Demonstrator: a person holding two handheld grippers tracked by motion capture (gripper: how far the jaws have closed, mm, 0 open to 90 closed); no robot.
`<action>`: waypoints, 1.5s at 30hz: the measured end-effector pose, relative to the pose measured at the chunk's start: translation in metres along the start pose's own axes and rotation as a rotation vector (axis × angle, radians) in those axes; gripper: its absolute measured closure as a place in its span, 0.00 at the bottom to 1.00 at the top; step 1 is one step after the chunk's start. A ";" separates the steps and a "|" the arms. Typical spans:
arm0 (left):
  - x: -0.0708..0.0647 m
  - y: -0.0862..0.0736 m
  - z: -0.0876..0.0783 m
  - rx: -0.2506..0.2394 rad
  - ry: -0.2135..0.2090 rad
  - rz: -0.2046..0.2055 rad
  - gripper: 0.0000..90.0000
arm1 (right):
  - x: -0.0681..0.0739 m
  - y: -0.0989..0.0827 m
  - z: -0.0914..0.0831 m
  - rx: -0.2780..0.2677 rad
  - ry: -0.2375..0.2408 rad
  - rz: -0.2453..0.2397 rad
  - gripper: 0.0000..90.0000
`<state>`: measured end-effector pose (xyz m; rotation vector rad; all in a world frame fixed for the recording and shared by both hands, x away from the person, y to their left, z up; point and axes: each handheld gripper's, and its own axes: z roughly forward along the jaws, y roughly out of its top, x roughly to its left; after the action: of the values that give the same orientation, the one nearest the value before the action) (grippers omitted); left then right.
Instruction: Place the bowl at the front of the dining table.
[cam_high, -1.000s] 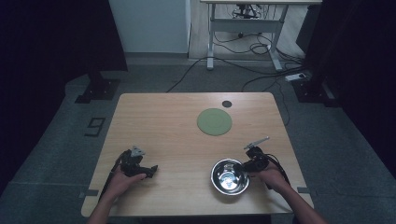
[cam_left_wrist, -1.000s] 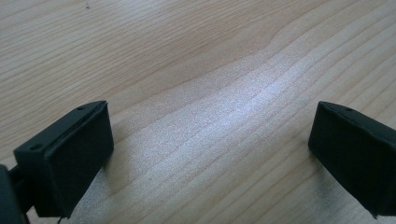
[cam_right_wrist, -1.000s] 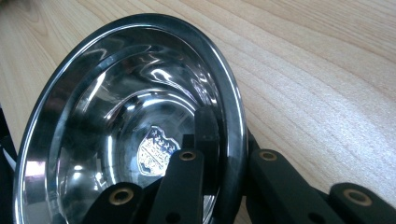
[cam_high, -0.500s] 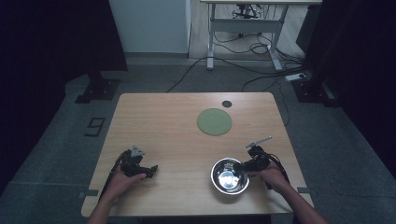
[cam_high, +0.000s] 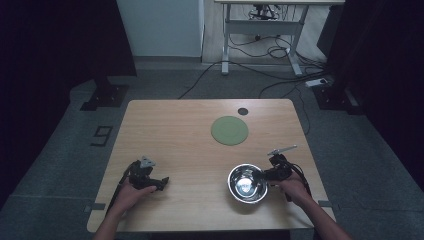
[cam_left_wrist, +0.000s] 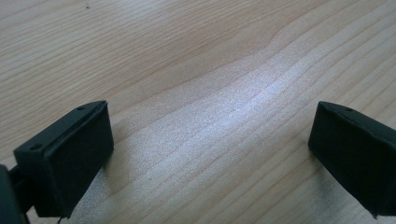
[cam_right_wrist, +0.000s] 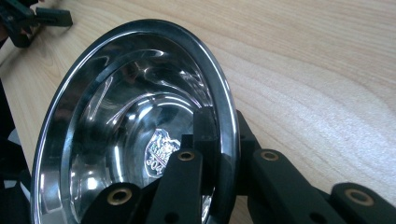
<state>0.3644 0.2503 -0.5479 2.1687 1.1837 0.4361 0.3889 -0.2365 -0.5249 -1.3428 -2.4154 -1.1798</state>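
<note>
A shiny steel bowl (cam_high: 246, 183) (cam_right_wrist: 135, 126) rests on the wooden table (cam_high: 180, 130) near its front right. My right gripper (cam_high: 266, 175) (cam_right_wrist: 224, 154) is shut on the bowl's right rim, one jaw inside the bowl and one outside. My left gripper (cam_high: 161, 183) (cam_left_wrist: 210, 144) lies on the table at the front left, open, with bare wood between its jaws. A green round mat (cam_high: 229, 130) lies flat toward the back right of the table.
A small dark disc (cam_high: 243, 111) sits near the table's back edge. Behind the table stand a desk frame (cam_high: 260, 30) and cables (cam_high: 280, 80) on the floor. In the right gripper view the left gripper (cam_right_wrist: 32, 18) shows far off.
</note>
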 end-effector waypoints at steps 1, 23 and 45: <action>0.000 0.000 0.000 0.000 0.000 0.000 0.00 | 0.000 0.000 -0.001 -0.006 -0.002 0.001 0.95; 0.000 0.000 0.000 0.000 0.000 0.000 0.00 | -0.002 0.003 -0.008 -0.072 -0.007 0.035 0.95; -0.001 0.000 0.000 -0.002 -0.001 0.001 0.00 | 0.003 0.022 -0.010 -0.122 -0.011 0.063 0.96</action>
<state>0.3635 0.2493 -0.5480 2.1682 1.1813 0.4364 0.4017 -0.2347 -0.5041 -1.4518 -2.3233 -1.3253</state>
